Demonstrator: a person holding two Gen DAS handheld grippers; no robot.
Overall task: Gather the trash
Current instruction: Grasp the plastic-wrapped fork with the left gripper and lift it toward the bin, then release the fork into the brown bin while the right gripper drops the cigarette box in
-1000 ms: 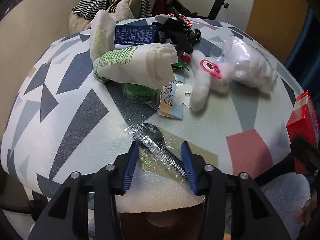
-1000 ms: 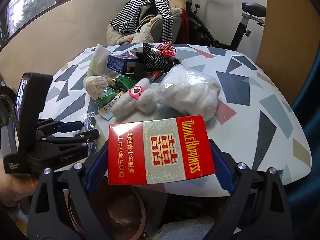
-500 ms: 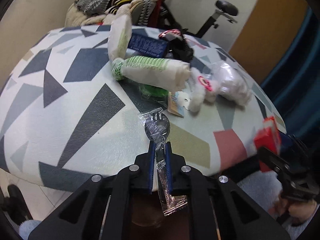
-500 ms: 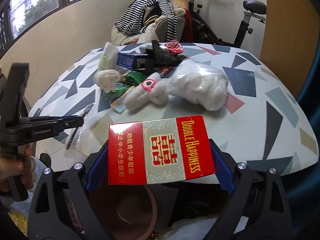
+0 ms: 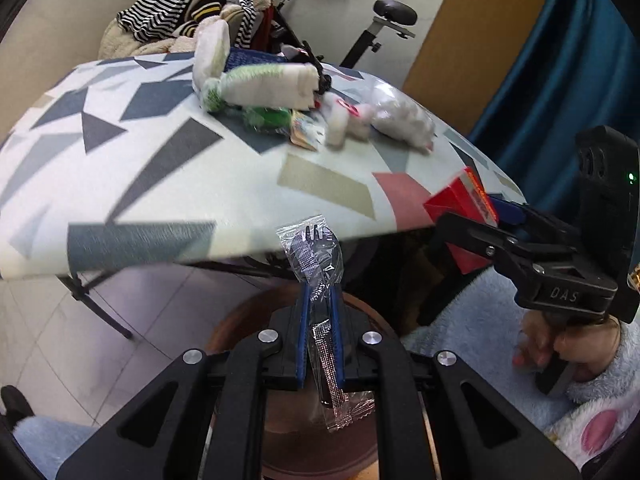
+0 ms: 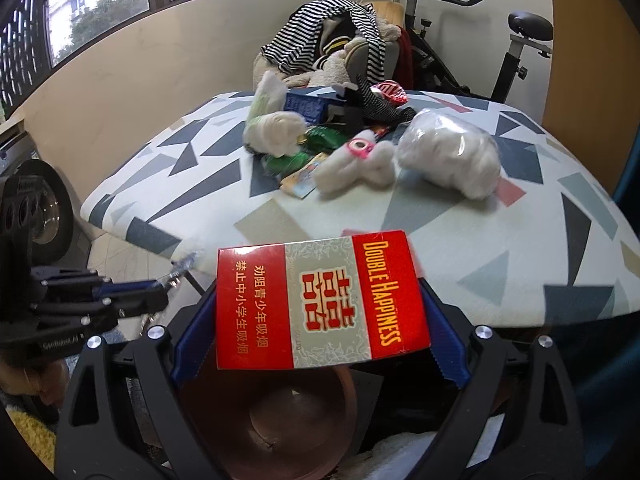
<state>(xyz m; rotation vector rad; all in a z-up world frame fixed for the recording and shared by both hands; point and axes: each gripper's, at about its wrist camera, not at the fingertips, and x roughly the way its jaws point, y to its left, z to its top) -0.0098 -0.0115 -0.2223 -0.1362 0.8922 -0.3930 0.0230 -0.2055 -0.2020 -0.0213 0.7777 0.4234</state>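
Observation:
My left gripper [image 5: 320,300] is shut on a black plastic spork in a clear wrapper [image 5: 314,256] and holds it off the table's near edge, above a brown bin [image 5: 320,432]. My right gripper [image 6: 320,304] is shut on a red Double Happiness cigarette box [image 6: 320,300], also held past the table edge above the brown bin [image 6: 288,420]. The left gripper [image 6: 160,284] shows at the left of the right wrist view. The right gripper with the red box [image 5: 464,200] shows at the right of the left wrist view.
The patterned table [image 5: 120,168] holds a pile: white rolled bags [image 5: 264,84], a green wrapper [image 5: 268,116], a white plush toy [image 5: 344,120], a bag of white stuffing [image 5: 404,120], a blue box [image 6: 308,104]. A chair with striped clothes [image 6: 332,40] and an exercise bike stand behind.
My left gripper closed on the wrapped spork, lifted it off the table and pulled back over the bin. My right gripper drew back slightly with the cigarette box.

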